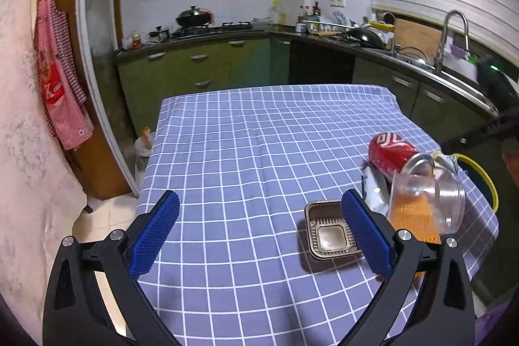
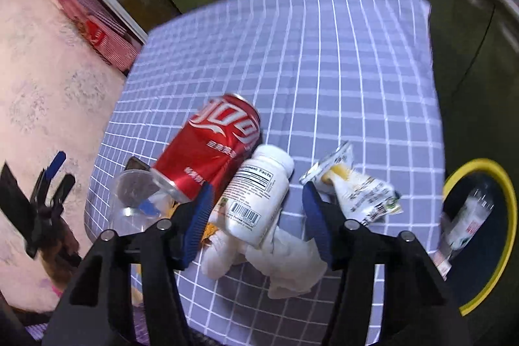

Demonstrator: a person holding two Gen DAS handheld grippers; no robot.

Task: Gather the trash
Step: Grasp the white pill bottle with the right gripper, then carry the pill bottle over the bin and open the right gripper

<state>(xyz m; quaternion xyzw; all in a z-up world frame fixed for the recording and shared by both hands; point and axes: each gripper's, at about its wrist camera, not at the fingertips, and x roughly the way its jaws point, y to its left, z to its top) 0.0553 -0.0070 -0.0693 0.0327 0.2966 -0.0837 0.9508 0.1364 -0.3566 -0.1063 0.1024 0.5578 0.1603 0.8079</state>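
Note:
In the right wrist view a red soda can (image 2: pixel 214 148) lies on its side beside a white pill bottle (image 2: pixel 259 200), a crumpled white tissue (image 2: pixel 285 265), a torn snack wrapper (image 2: pixel 356 190) and a clear plastic cup (image 2: pixel 136 200). My right gripper (image 2: pixel 256 222) is open, its blue pads on either side of the pill bottle's lower end. In the left wrist view my left gripper (image 1: pixel 259 235) is open and empty above the checked cloth; a small brown plastic tray (image 1: pixel 327 232) lies by its right finger, with the can (image 1: pixel 389 154) and cup (image 1: pixel 428 200) beyond.
A yellow-rimmed bin (image 2: pixel 480 232) stands off the table's right edge with a plastic bottle inside. The blue checked tablecloth (image 1: pixel 243 151) covers the table. Kitchen counters, stove and sink (image 1: pixel 421 60) lie behind. A small bucket (image 1: pixel 142 148) stands on the floor at left.

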